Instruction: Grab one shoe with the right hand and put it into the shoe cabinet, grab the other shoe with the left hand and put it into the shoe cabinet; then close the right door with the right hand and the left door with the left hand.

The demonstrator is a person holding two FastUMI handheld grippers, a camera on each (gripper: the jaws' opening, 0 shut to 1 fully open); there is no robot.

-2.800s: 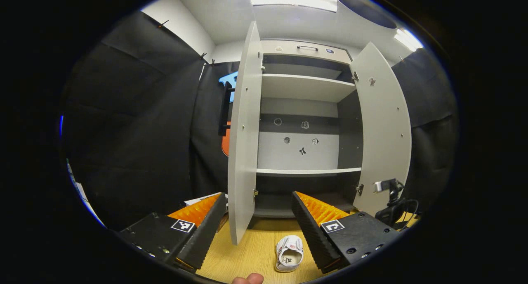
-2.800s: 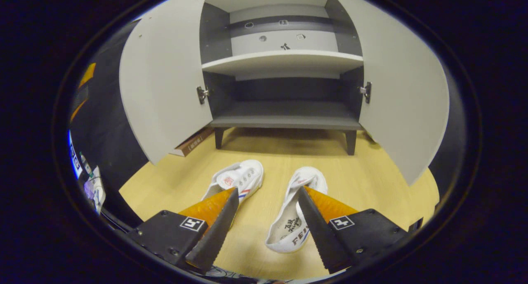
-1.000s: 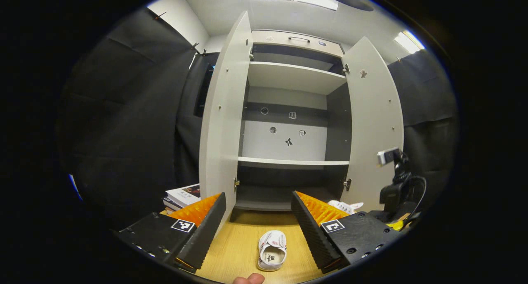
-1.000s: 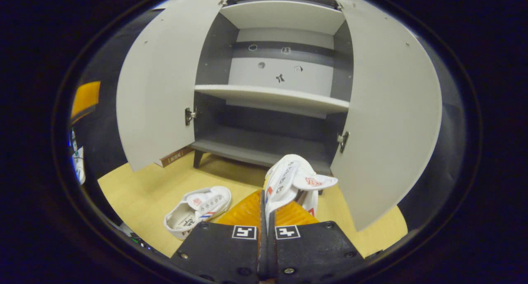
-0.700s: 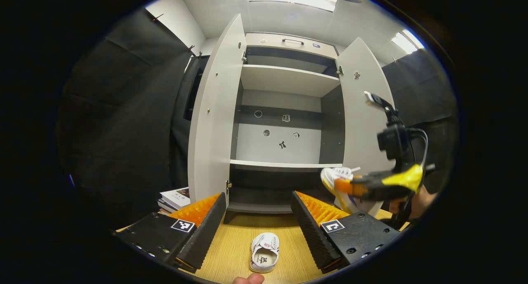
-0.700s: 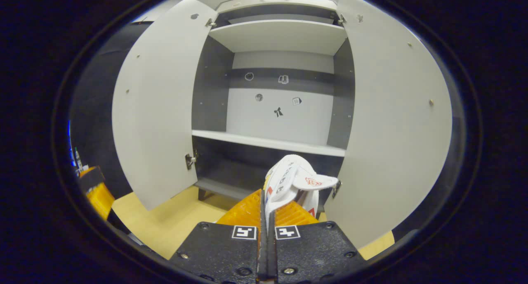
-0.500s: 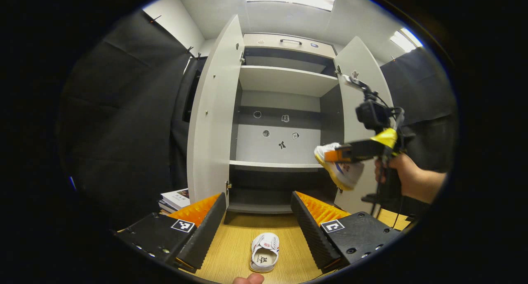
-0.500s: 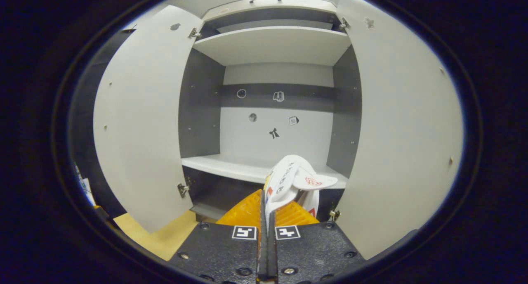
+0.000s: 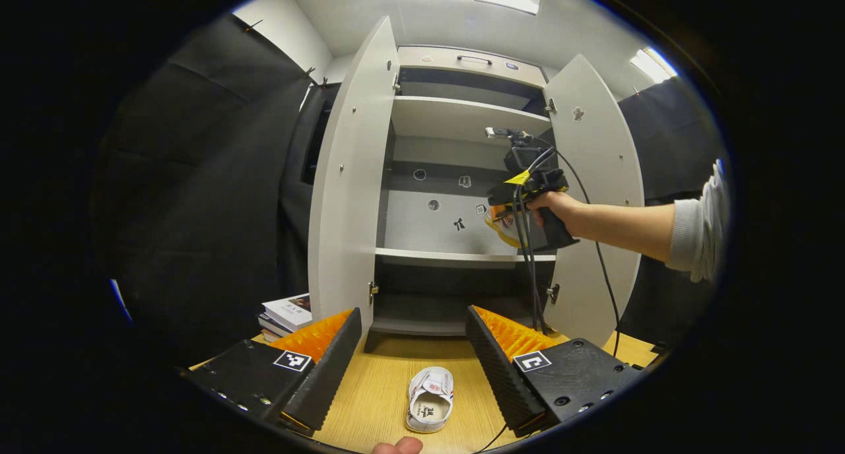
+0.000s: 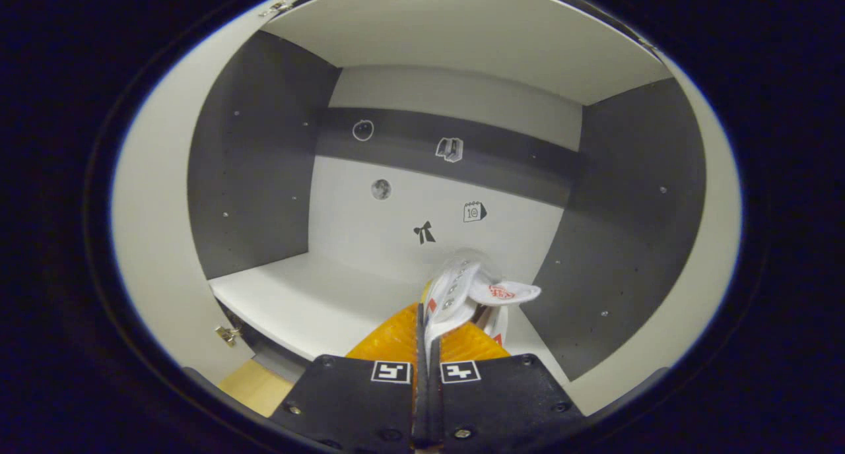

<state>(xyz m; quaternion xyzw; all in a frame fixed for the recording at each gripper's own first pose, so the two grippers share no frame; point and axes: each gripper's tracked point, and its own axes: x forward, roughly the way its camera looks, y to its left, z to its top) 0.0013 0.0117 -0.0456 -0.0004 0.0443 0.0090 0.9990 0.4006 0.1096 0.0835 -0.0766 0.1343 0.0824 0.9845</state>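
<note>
My right gripper (image 10: pixel 426 319) is shut on a white shoe (image 10: pixel 462 292), pinching its side wall. The shoe hangs just above the white middle shelf (image 10: pixel 310 299) of the shoe cabinet, toward the right. In the left gripper view that same gripper (image 9: pixel 505 210) reaches into the cabinet (image 9: pixel 462 177) over the middle shelf, held by a hand. My left gripper (image 9: pixel 416 348) is open above the wooden floor. The other white shoe (image 9: pixel 430 408) lies on the floor between its fingers, farther off. Both cabinet doors, left (image 9: pixel 346 190) and right (image 9: pixel 594 196), stand open.
A stack of books (image 9: pixel 287 312) lies on the floor left of the cabinet. Cables (image 9: pixel 528 276) hang from the right gripper in front of the lower shelf. A person's forearm and sleeve (image 9: pixel 693 226) cross in from the right. The cabinet's back panel (image 10: pixel 429 210) carries small stickers.
The right gripper has risen and moved forward with its shoe, from in front of the doors into the cabinet over the middle shelf. My left gripper has hardly moved.
</note>
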